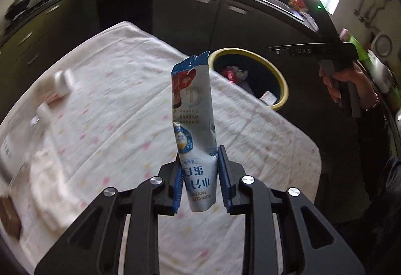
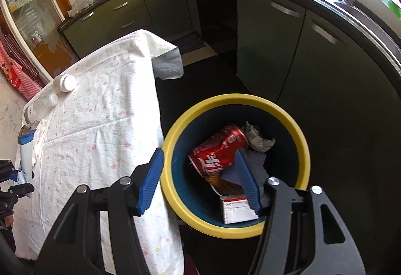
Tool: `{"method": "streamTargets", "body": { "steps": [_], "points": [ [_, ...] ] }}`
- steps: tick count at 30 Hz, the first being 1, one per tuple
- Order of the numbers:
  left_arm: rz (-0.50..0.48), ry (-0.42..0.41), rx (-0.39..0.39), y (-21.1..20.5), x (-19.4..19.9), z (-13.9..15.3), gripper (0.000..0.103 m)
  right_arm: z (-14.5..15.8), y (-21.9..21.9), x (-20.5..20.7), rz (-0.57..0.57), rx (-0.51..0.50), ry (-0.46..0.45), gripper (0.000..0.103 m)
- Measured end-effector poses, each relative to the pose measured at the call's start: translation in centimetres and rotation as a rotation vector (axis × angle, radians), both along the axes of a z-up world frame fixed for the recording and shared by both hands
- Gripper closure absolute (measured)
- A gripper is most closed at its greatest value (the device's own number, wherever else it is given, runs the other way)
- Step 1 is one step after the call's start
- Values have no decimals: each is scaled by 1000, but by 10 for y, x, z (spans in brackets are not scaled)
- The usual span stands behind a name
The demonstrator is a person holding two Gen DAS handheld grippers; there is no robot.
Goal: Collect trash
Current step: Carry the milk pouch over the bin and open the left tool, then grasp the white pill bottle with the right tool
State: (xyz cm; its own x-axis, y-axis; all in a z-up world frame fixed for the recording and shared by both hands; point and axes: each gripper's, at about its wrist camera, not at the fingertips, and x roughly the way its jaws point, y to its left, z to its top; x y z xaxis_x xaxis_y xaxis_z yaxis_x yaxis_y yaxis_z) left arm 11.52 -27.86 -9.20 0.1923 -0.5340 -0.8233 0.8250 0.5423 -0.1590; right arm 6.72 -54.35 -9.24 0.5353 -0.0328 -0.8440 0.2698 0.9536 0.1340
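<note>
My left gripper (image 1: pixel 200 162) is shut on a torn blue-and-white snack wrapper (image 1: pixel 193 114) and holds it upright above the cloth-covered table (image 1: pixel 112 124). The wrapper also shows at the left edge of the right wrist view (image 2: pixel 25 149). A yellow-rimmed bin (image 1: pixel 280 79) stands on the floor beyond the table's right edge. My right gripper (image 2: pixel 199 149) is open and empty, above the near rim of the bin (image 2: pixel 300 139). In the bin lie a red can (image 2: pixel 218 152), crumpled paper (image 2: pixel 258 137) and a small carton (image 2: pixel 238 209).
On the table's far left lie a white-capped jar (image 2: pixel 65 82) and a clear plastic bottle (image 2: pixel 40 105). A brown box (image 1: pixel 8 217) sits at the table's near left. Dark kitchen cabinets (image 2: pixel 288 49) and a counter with a sink surround the bin.
</note>
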Motion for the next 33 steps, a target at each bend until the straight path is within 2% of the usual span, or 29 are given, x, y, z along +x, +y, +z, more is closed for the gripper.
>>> {"method": "streamTargets", "body": {
  "steps": [4,6,8,10,11,12,13,14,17,18,20,23,27,33],
  "points": [
    [-134,10,-4,-96,10,-2,77,2,-29,-27,-72,3,-3,47],
    [-170,-1,15,-138,15,-6,75,1,-41,-39,-104,7,3,47],
    [-211,29,12,-177,20,-12,74,0,-52,-49,-133,9,13,47],
    [-227,26,19,-208,24,-20,74,-2,-61,-58,-160,12,20,46],
    [-239,31,20,-224,25,-25,70,-3,-64,-62,-171,14,24,45],
    [-244,29,27,-236,27,-29,58,-3,-67,-64,-180,15,27,45],
    [-228,13,37,-243,29,-32,52,-4,-69,-66,-186,18,28,45],
    [-203,0,35,-245,31,-31,49,-5,-69,-68,-186,20,29,44],
    [-166,65,-47,-222,39,-18,46,-10,-68,-67,-176,29,34,43],
    [-144,61,-68,-207,40,-13,42,-12,-69,-66,-170,33,37,43],
    [-95,30,-117,-170,39,0,33,-16,-66,-58,-155,41,43,43],
    [-19,-12,-184,-102,34,14,27,-21,-57,-41,-114,49,52,43],
    [106,-58,-263,0,19,19,19,-20,-22,-4,1,53,56,43],
    [352,-208,-219,115,15,15,10,-6,80,73,327,30,32,43]
  ]
}}
